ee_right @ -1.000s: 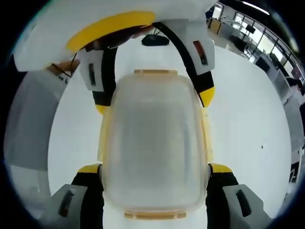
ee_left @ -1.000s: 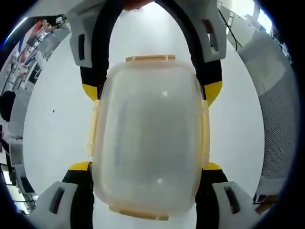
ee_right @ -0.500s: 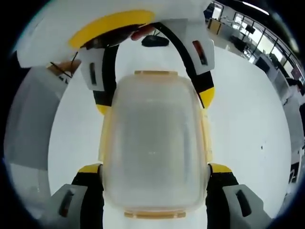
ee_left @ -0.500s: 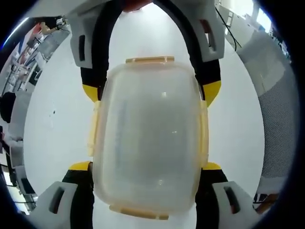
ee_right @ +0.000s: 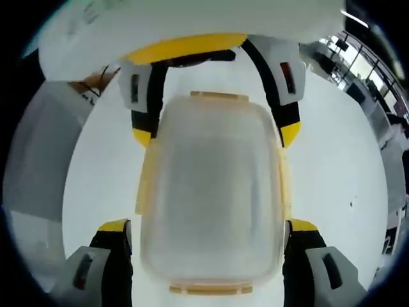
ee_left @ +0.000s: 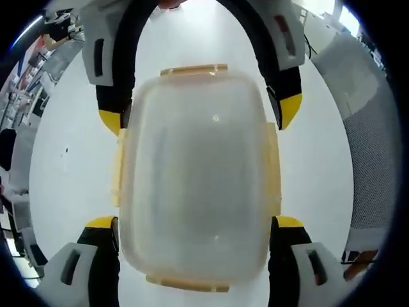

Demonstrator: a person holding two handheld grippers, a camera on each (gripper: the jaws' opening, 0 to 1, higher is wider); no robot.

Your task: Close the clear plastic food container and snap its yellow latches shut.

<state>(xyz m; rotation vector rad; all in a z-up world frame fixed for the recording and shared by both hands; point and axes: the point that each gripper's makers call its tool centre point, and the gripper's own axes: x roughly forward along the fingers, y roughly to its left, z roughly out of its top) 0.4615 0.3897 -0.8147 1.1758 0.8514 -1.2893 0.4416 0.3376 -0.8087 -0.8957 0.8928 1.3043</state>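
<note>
- Left gripper view looks down on the clear food container (ee_left: 195, 179), lid on, sitting on the white bench (ee_left: 70, 166) between the left claw (ee_left: 195, 224) and the right claw (ee_left: 198, 118), which reaches in from the top.
- Right gripper view has the same container (ee_right: 214, 198) between the right claw (ee_right: 211, 227) at the bottom and the left claw (ee_right: 217, 131) opposite.
- Both claws stand apart, their yellow tips astride the box beside its long sides; whether the tips touch the yellow latches (ee_left: 273, 169) I cannot tell.
- Handling, as a judgement: light, empty, thin-walled plastic that is stiff but slick, and likely to skid on the smooth bench. Best to press inward on the side latches from both sides at once, so the box is braced.
- Against half a second ago, the container sits a little larger in both views and the opposite claw's tips have spread slightly outward, so the cameras seem nearer. Latches look unchanged.
</note>
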